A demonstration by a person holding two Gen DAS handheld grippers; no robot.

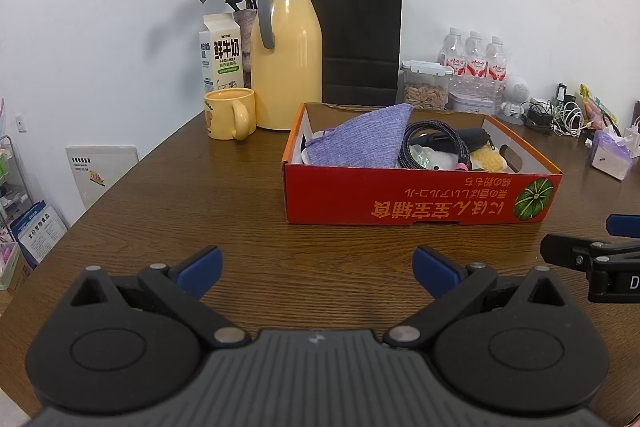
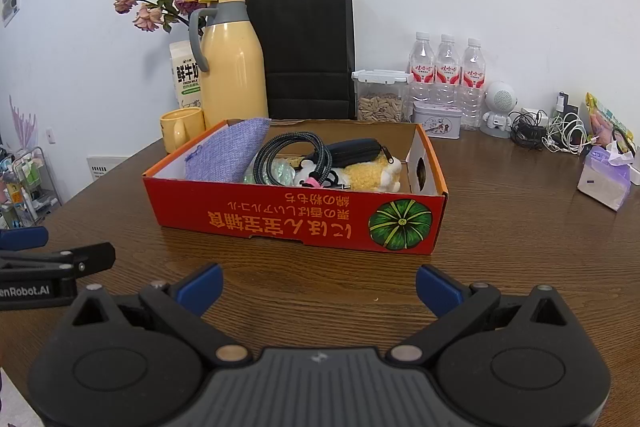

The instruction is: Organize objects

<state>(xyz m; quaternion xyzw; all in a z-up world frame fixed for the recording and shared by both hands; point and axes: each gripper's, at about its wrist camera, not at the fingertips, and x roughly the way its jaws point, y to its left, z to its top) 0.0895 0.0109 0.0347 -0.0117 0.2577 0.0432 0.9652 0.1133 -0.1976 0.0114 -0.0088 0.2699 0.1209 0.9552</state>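
Both grippers hovered released, fingers spread over bare tabletop [image 1: 160, 195].
The red cardboard box [image 2: 296, 219] sat ahead of the right gripper [image 2: 319, 287], ahead-right of the left gripper [image 1: 317, 269], holding a purple pouch [image 2: 228, 155] and braided cable [image 2: 292, 147].

The vase [image 1: 245, 27] is mostly hidden behind the milk carton [image 1: 221, 53] and the yellow thermos [image 1: 286, 63], and the right wrist view hides it entirely. In the red box [image 2: 296, 215], the near wall covers the lower parts of the purple pouch [image 2: 230, 153], braided cable [image 2: 294, 151] and plush toy [image 2: 370, 173]. The right gripper [image 1: 600, 255] is cut off by the picture's right edge. The tangled cables [image 2: 554, 131] far right are too small to sort out.
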